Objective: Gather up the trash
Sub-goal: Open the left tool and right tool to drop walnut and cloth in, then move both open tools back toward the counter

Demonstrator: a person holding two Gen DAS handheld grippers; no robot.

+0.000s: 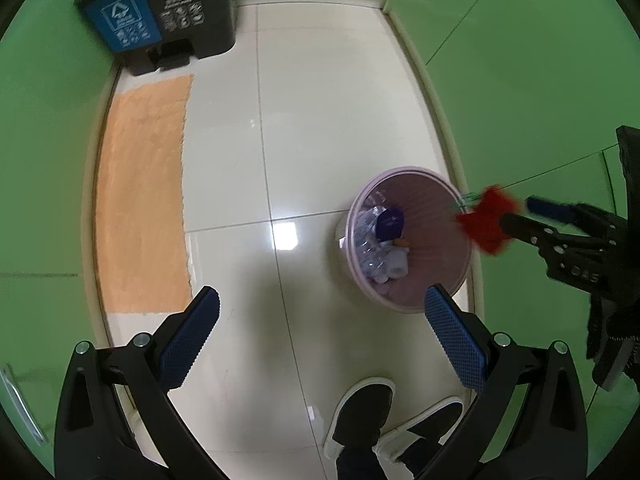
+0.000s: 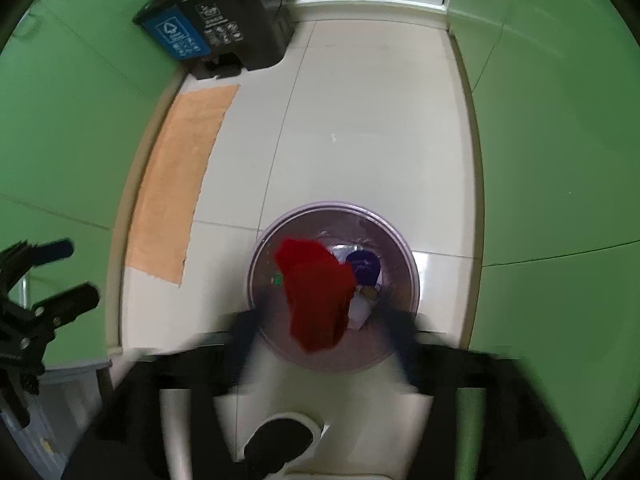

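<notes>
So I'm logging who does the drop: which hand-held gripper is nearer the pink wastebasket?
Right. The right hand-held gripper sits at the pink wastebasket rim with red trash; the left hand-held gripper hangs open beside it.

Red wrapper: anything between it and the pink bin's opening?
Nothing visible. The crumpled red wrapper hangs directly over the open round pink wastebasket, which holds only low-lying trash. Right gripper is beside it; grip unclear from blur.

red wrapper [image 2: 316, 300]; crumpled | above lilac bin [image 2: 414, 276]; bin part-filled
</notes>
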